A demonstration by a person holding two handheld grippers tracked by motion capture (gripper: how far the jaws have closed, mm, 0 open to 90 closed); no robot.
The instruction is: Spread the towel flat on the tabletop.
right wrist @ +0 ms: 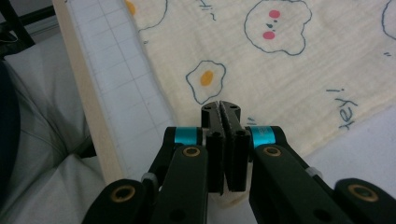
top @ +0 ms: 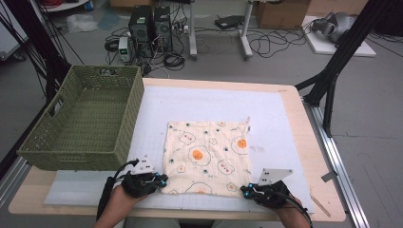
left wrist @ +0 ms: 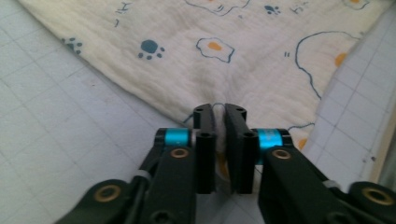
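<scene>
Tools pinch cloth on gridded mat.

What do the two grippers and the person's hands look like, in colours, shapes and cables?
Both are alike. The left gripper and the right gripper are black, each claw made of two flat black jaws with small screw holes, bright cyan sleeves behind them and brass-coloured pivot rings on the black linkage arms. Each carries a grey three-cornered plate on top and trails a black cable. The hands appear to wear black gloves; no sleeves show.
</scene>
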